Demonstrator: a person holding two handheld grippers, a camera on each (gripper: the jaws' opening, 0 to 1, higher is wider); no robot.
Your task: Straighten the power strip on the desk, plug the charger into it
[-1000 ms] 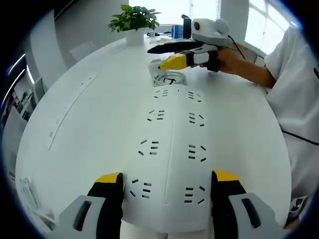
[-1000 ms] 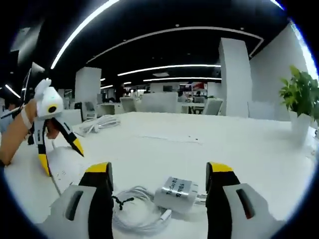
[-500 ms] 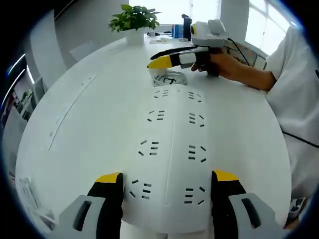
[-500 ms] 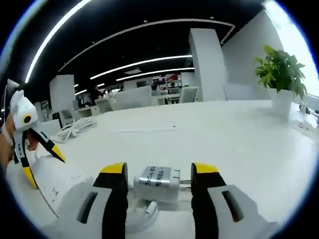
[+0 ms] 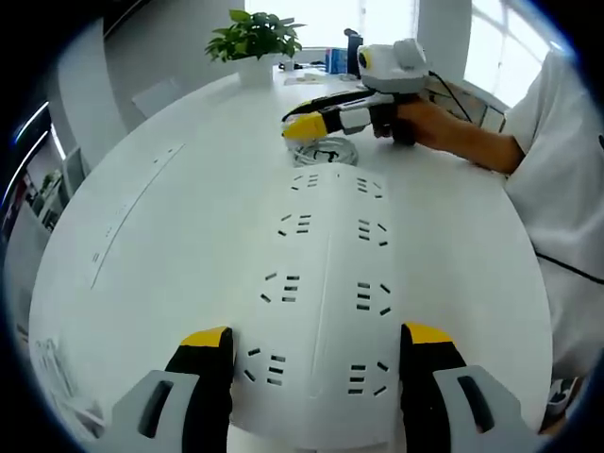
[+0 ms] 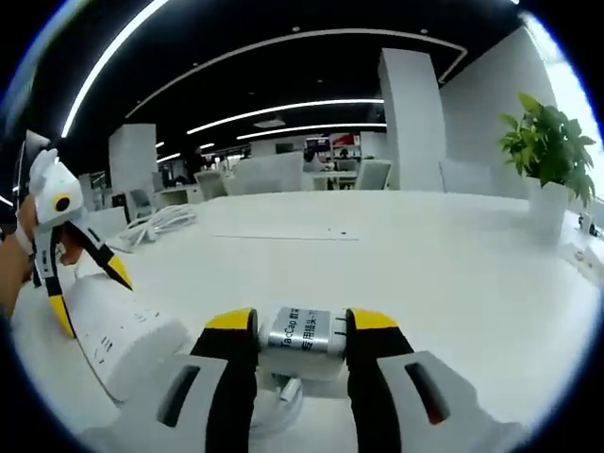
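Note:
A long white power strip (image 5: 326, 274) lies on the white desk, running away from me in the left gripper view. My left gripper (image 5: 316, 338) stands open, its yellow-tipped jaws on either side of the strip's near end. At the strip's far end, a person's hand holds my right gripper (image 5: 302, 125) low over a coiled white cable (image 5: 321, 151). In the right gripper view, the right gripper (image 6: 302, 324) is shut on the small white charger (image 6: 302, 338), with the cable (image 6: 274, 408) below it. The power strip (image 6: 123, 326) and the left gripper (image 6: 83, 291) show at the left.
A potted plant (image 5: 253, 40) stands at the desk's far edge and shows again as the plant (image 6: 552, 160) at the right. Another bundle of white cable (image 6: 162, 226) lies farther off. A person's sleeve (image 5: 566, 189) is along the desk's right side.
My right gripper's jaws have drawn together from wide open and now grip the charger. The left gripper has stayed open at the strip's near end.

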